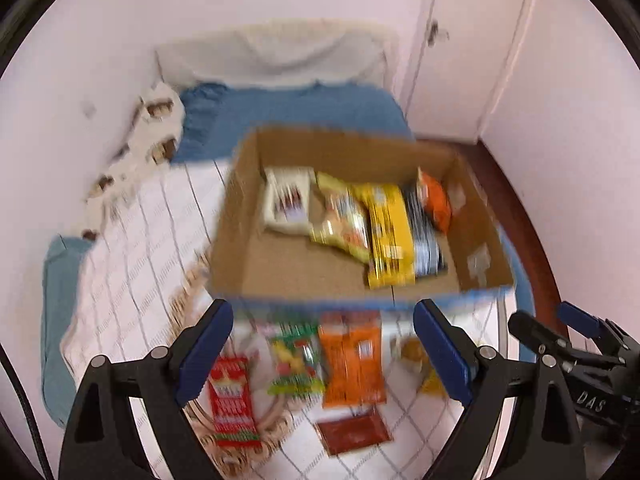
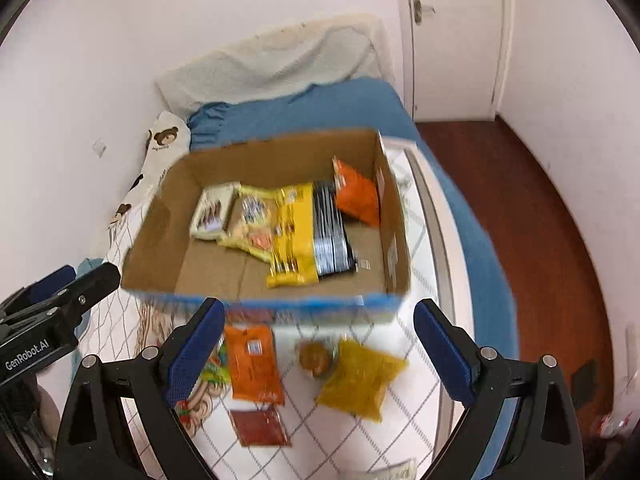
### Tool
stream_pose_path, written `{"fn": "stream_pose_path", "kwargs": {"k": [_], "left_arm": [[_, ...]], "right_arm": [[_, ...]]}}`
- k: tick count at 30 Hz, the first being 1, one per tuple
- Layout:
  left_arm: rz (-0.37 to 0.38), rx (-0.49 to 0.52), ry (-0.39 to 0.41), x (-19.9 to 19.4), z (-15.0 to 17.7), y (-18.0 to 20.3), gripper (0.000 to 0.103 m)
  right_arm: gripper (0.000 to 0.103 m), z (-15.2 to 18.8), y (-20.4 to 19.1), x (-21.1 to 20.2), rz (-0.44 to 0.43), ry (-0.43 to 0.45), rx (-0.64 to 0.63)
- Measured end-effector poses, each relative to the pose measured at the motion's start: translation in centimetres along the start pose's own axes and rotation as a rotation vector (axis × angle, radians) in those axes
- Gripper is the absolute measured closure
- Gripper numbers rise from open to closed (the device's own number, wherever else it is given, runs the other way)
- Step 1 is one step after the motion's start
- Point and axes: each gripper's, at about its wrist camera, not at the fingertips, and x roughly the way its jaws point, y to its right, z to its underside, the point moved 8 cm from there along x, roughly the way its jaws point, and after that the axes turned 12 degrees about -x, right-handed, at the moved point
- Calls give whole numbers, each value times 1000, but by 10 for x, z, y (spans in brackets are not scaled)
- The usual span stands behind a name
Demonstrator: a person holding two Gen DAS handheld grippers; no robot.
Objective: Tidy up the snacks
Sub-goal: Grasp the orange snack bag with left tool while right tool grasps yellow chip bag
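Resting on a white quilted bedcover point(image 2: 416, 364) with a dark diamond grid: one open cardboard box point(image 2: 208, 276), blue along its outer near edge. Contents, lying side by side toward the far half of the floor: a cream carton point(image 2: 212, 212), a pale yellow printed bag point(image 2: 256, 224), a bright yellow packet point(image 2: 294, 240), a black-and-silver striped packet point(image 2: 330, 236) and an orange bag point(image 2: 358, 196) leaning in the far right corner.

Loose items on the bedcover, just in front of the box: a red-and-white packet point(image 1: 232, 396), a green-and-yellow candy bag point(image 1: 294, 360), an orange packet point(image 2: 252, 364), a dark red sachet point(image 2: 260, 424) nearest the cameras, a round brown snack point(image 2: 314, 358) touching a mustard-yellow pouch point(image 2: 360, 376).

Left gripper point(image 1: 324, 348): jaws spread wide and gripping nothing, poised above the loose packets. Right gripper point(image 2: 320, 348): likewise spread and empty, above the orange packet and the mustard-yellow pouch (both views are motion-blurred, so print on the wrappers cannot be read).

Surroundings: a blue sheet point(image 2: 320, 108) beyond the box, a cream blanket point(image 2: 280, 60) against the wall, a bear-print pillow point(image 2: 164, 140) at the left, a reddish wooden floor point(image 2: 520, 208) and a white door point(image 2: 456, 40) at the right.
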Motion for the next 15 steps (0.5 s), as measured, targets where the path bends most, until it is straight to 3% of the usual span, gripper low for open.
{"fn": "stream_pose_path", "kwargs": {"k": [6, 8, 11, 15], "left_arm": [[-25, 27, -273, 84, 64, 8, 10], [-43, 24, -340, 111, 79, 10, 10], [-64, 25, -408, 141, 93, 13, 11], [-108, 54, -434, 167, 101, 17, 11]], "right_arm": [[9, 59, 29, 52, -62, -109, 120], [34, 73, 36, 66, -61, -135, 135], [37, 89, 45, 87, -77, -175, 165], [36, 99, 49, 109, -88, -203, 192]]}}
